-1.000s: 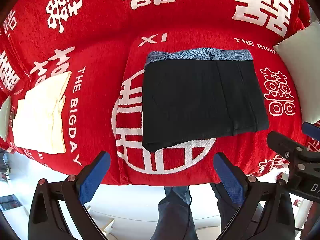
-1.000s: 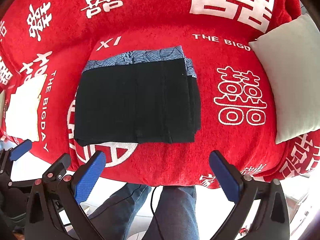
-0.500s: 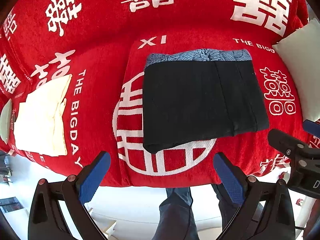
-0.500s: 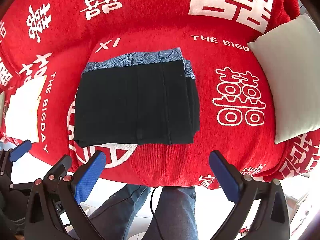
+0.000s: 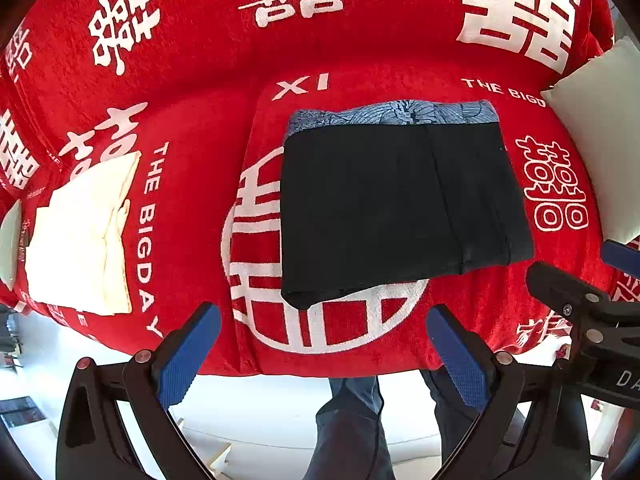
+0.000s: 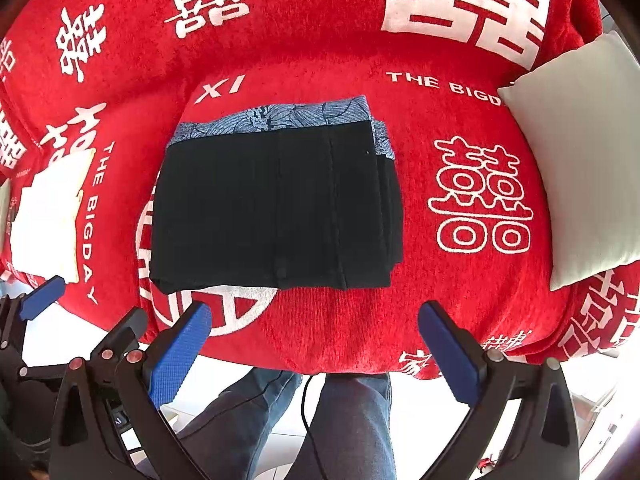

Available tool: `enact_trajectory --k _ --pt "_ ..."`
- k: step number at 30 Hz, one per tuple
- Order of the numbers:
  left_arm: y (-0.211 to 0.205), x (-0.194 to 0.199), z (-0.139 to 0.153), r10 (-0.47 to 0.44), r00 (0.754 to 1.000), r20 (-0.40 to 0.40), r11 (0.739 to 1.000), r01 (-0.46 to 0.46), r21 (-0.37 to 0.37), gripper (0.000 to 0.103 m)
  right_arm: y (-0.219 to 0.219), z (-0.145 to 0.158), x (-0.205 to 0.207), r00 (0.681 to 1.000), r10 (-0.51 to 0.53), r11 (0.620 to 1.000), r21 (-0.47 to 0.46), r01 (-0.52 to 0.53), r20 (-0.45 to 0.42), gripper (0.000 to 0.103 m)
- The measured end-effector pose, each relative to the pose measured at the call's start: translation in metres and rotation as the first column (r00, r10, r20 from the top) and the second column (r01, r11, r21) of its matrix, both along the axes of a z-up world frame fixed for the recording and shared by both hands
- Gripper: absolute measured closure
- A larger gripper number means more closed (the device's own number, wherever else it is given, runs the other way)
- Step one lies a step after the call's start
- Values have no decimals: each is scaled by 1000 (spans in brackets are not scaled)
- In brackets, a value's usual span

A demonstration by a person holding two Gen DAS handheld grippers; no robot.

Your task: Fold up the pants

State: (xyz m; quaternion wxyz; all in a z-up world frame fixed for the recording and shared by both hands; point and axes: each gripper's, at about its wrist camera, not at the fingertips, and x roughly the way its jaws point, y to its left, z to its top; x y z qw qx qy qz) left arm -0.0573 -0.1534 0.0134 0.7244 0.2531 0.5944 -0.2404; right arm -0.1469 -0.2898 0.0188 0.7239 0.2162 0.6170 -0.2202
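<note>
Black pants [image 5: 396, 204] lie folded square on a red blanket [image 5: 208, 92].
Left gripper [image 5: 320, 344] and right gripper [image 6: 316, 340] hover spread, empty; folding looks finished, needing only withdrawal.

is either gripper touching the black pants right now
No, the left gripper and right gripper both hang open, short of the sofa's front edge, apart from the folded black pants.

This looks like a home living room. A sofa draped in a red plush cover printed with white double-happiness characters [image 6: 480, 196] fills both views, with a pale square cushion [image 6: 580, 152] at its right end and a light tiled floor [image 5: 260, 408] below.
</note>
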Motion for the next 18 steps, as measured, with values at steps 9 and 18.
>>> enact_trajectory --k 9,18 --pt "0 1 -3 11 1000 -13 1000 -11 2 0 0 -1 0 1000 0 1000 -1 0 -2 0" --pt "2 3 -2 12 1000 -7 1000 -12 -24 0 0 -2 0 1000 2 1000 -3 -2 -3 0"
